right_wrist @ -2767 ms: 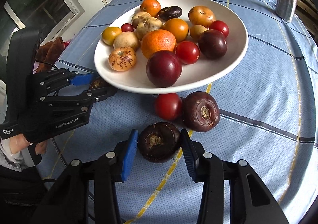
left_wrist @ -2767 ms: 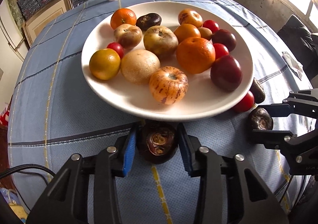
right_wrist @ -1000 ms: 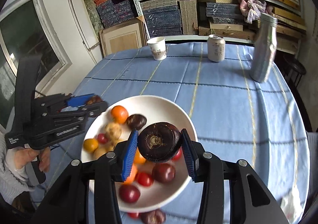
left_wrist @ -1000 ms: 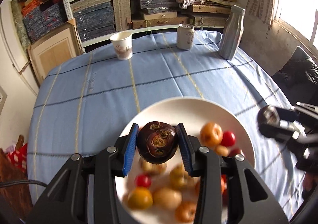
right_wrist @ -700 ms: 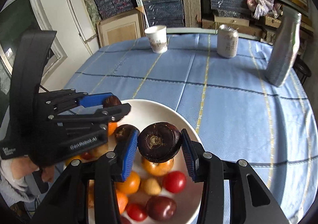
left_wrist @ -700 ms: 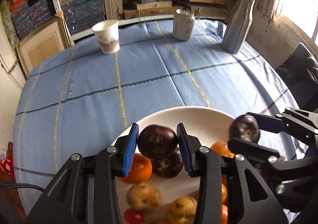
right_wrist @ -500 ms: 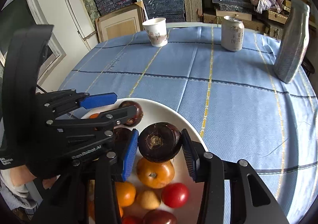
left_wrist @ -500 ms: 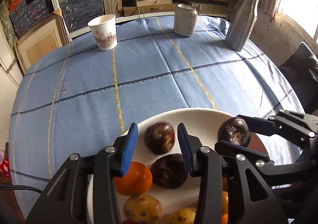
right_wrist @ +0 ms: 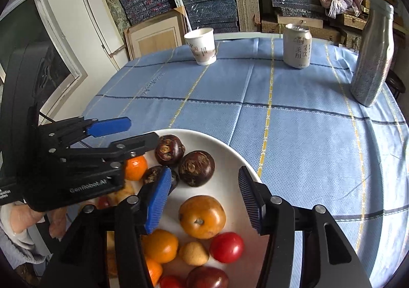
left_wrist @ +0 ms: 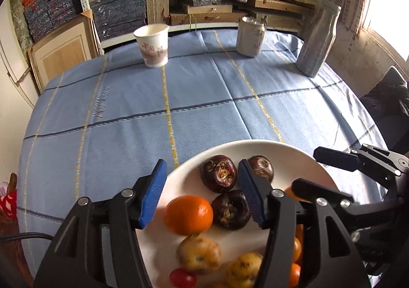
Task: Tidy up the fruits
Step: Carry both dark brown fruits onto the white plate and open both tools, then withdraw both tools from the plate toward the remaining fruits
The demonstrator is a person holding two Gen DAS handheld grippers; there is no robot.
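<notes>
Right wrist view showed three wrinkled, dark-brown round fruits (right_wrist: 196, 168) clustered on the smooth white plate (right_wrist: 225, 146); both the left gripper (left_wrist: 202, 197) and right gripper (right_wrist: 204, 202) hovered above, spread wide, empty.

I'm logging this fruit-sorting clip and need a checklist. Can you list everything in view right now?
Water chestnuts: three, dark brown, plate's far side.
Orange: one, plate's left.
Persimmon: one, orange, mid-plate.
Tomato: one, red, near side.
Plate: one, white, near table edge.
Tablecloth: blue, striped.
Paper cup: one, white, far left.
Can: one, pale, far centre.
Bottle: one, silver, far right.
Left gripper: open, empty.
Right gripper: open, empty.
</notes>
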